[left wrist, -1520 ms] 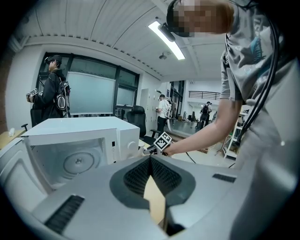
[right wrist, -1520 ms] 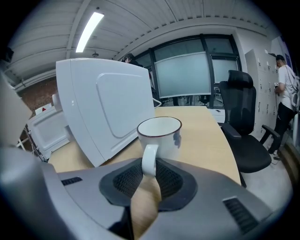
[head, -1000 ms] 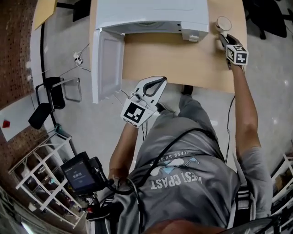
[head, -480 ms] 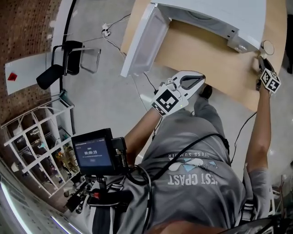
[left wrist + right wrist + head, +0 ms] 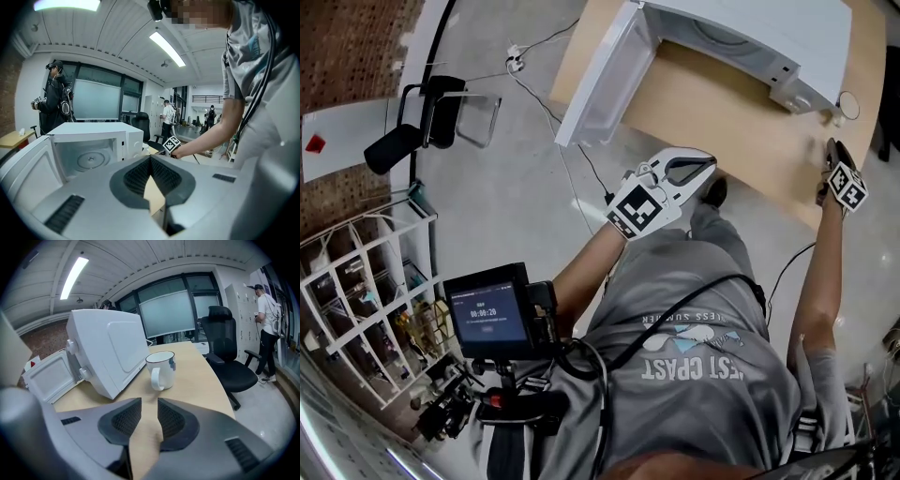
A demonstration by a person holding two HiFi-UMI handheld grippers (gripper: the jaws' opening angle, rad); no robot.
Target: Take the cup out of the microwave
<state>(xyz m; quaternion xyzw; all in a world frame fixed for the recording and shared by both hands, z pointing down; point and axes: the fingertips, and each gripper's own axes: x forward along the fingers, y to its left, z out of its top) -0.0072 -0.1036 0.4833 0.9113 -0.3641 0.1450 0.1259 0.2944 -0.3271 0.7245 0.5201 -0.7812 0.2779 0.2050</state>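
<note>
An open-plan office or lab is shown. It is marked by a pale wooden desk bearing a microwave, a black swivel chair, wide windows and strip lights set in a ribbed white ceiling. A grey hard floor, a brick wall, a white shelf rack and people standing farther off are also seen.

- We are looking steeply down from the head onto the table and microwave.
- From the left gripper we are facing its open front.
- From the right gripper we are facing its side, close.
</note>
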